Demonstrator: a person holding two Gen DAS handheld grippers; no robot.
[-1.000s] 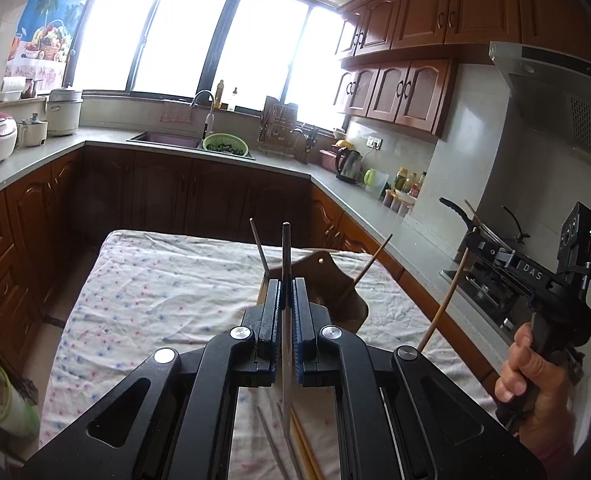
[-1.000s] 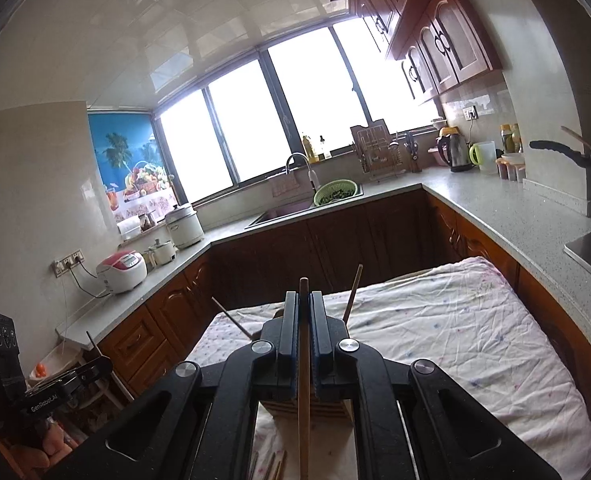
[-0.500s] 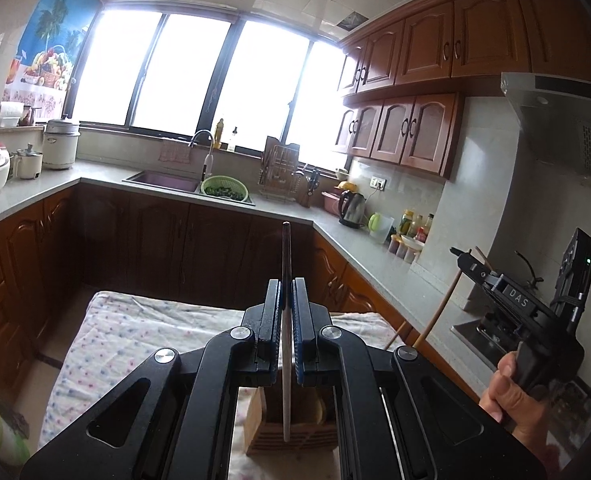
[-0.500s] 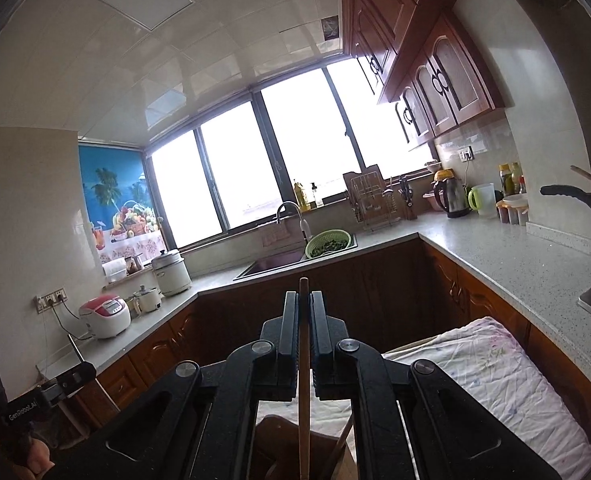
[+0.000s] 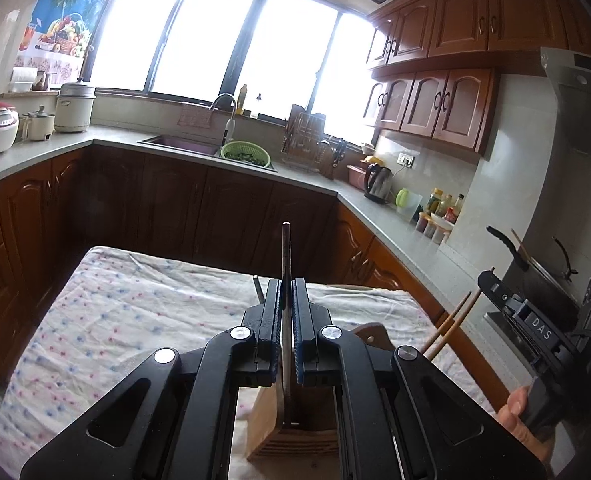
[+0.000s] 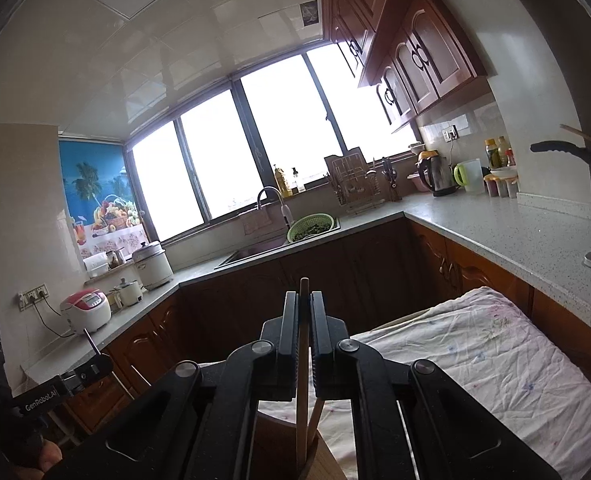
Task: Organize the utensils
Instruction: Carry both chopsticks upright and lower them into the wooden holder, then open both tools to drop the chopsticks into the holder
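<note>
My left gripper (image 5: 286, 285) is shut on a thin grey metal chopstick (image 5: 286, 256) that stands upright. Its lower end reaches down into the wooden utensil holder (image 5: 295, 432) right below the jaws. My right gripper (image 6: 304, 297) is shut on a wooden chopstick (image 6: 303, 360), also upright, whose lower end dips into the same holder (image 6: 279, 448) beside another wooden stick. In the left wrist view the right gripper (image 5: 495, 284) is at the right, held by a hand (image 5: 519, 420). The right wrist view catches the left gripper (image 6: 95, 366) at the far left.
The holder stands on a table under a flowered cloth (image 5: 135, 320). Another dark stick (image 5: 258, 288) leans out of the holder. Brown cabinets and a grey counter (image 6: 515, 240) ring the table, with a sink and green colander (image 5: 245, 154), a kettle (image 5: 379, 184) and a pan (image 5: 535, 264) on the stove.
Both grippers have moved forward over the holder and sunk, each still carrying its chopstick. The holder, earlier ahead of the left jaws, now sits right beneath them.
</note>
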